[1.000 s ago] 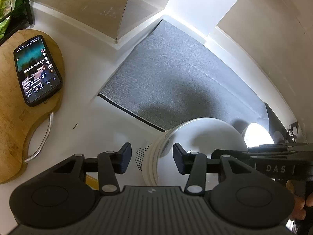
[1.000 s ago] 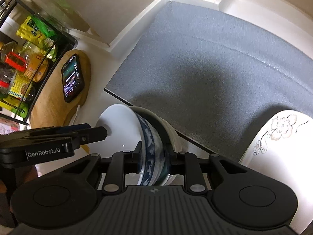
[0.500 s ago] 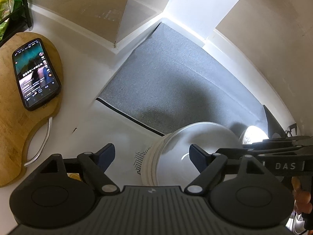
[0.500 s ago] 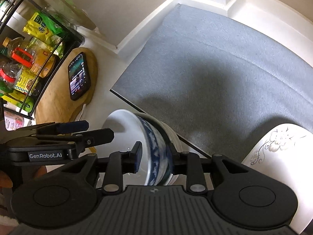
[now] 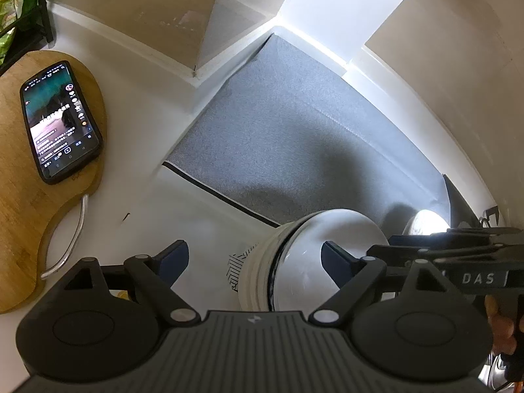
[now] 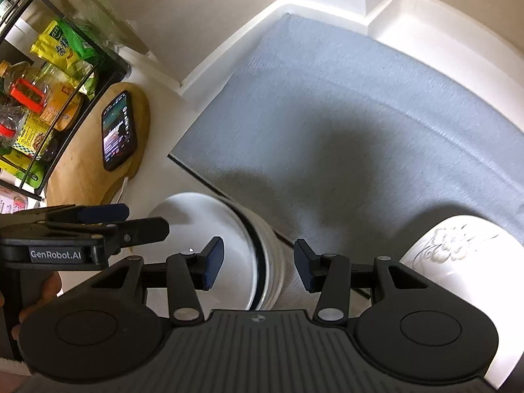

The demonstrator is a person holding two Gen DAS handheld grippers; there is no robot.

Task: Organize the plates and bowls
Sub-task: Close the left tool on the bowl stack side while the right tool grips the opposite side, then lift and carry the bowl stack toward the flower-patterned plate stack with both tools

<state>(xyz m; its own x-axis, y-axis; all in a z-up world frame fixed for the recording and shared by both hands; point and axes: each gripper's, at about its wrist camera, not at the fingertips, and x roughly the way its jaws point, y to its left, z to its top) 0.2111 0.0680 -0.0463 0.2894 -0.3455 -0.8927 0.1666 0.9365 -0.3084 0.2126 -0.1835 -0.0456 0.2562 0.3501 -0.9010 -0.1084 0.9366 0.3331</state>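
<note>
A stack of nested white bowls [image 5: 308, 262] with a dark rim band stands on the white counter at the grey mat's [image 5: 294, 137] near edge. My left gripper [image 5: 255, 260] hovers over it, jaws wide and still opening, straddling the stack's left wall without touching it. My right gripper [image 6: 258, 262] is opening too. The bowls' [image 6: 226, 229] right wall runs between its blue pads [image 6: 213, 262], which stand clear of it. A flowered white plate [image 6: 458, 252] lies to the right on the mat. Each view shows the other gripper's side at its edge.
A phone [image 5: 59, 121] lies on a wooden cutting board [image 5: 19, 213] at the left. A black wire rack [image 6: 108, 59] with snack packets and bottles stands beyond it. White walls and a ledge close the mat's far side. A hand holds each gripper's handle.
Both pairs of jaws have spread apart. The right gripper has let go of the blue-patterned bowl it held tilted, and that bowl has dropped into the stack.
</note>
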